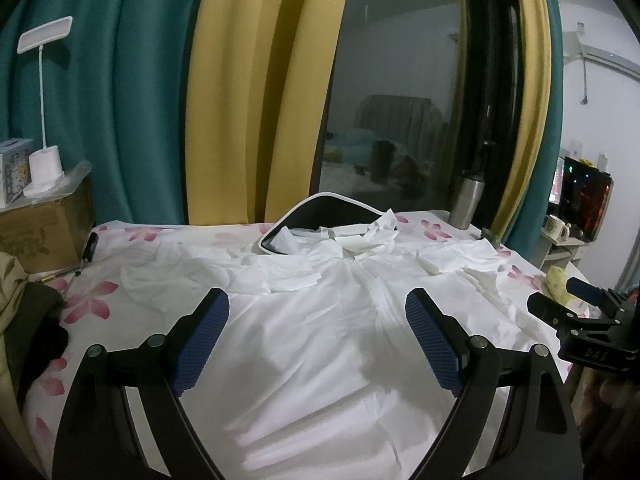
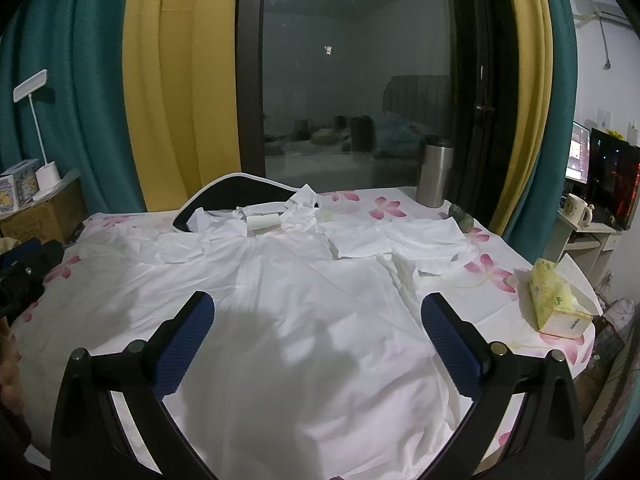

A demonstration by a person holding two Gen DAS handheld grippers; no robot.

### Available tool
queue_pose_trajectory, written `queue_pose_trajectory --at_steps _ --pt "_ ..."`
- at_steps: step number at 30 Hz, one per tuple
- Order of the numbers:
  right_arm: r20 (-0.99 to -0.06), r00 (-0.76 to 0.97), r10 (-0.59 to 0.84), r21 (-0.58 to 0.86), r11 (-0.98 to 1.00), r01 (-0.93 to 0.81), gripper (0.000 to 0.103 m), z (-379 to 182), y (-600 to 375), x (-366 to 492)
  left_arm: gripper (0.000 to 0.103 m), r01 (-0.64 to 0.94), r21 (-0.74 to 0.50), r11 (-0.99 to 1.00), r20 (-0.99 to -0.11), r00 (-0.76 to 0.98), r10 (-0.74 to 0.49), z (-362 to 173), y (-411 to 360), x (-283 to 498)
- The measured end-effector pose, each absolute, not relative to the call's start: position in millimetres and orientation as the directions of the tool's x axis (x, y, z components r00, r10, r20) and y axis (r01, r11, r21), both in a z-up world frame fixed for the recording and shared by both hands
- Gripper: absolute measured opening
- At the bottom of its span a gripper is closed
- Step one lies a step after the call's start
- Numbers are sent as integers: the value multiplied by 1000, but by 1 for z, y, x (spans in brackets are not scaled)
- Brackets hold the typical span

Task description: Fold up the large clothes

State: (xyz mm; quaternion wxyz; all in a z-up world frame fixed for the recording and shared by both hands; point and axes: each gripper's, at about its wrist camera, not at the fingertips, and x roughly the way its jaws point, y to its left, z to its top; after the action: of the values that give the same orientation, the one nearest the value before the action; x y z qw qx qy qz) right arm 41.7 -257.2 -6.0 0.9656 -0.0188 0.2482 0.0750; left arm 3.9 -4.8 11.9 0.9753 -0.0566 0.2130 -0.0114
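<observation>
White shirt [image 2: 304, 320] lies flat on floral tablecloth [image 2: 384, 206], collar end toward window, long axis front-to-back. Left gripper [image 1: 316, 336] & right gripper [image 2: 316, 340] both wide apart, empty (hovering over shirt). Tissue pack [image 2: 554, 300] holds tissues.

Our left tool [image 1: 317, 320] has matte black arms that fork outward, each tipped with a blue, fine-gridded pad [image 1: 204, 340] and joined by round silver screws. Our right tool [image 2: 318, 324] is built the same. In the left view, at three o'clock, its black body carries faint stamped letters.
</observation>
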Motion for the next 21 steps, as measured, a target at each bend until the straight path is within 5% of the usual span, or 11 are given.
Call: queue_pose_trajectory --at_steps 18,21 --pt "-566 807 169 24 982 -190 101 -35 -301 135 92 -13 -110 994 -524 851 -47 -8 -14 93" --pt "-591 789 168 -7 977 -213 94 -40 -305 157 90 -13 -107 994 -544 837 -48 -14 -14 109"
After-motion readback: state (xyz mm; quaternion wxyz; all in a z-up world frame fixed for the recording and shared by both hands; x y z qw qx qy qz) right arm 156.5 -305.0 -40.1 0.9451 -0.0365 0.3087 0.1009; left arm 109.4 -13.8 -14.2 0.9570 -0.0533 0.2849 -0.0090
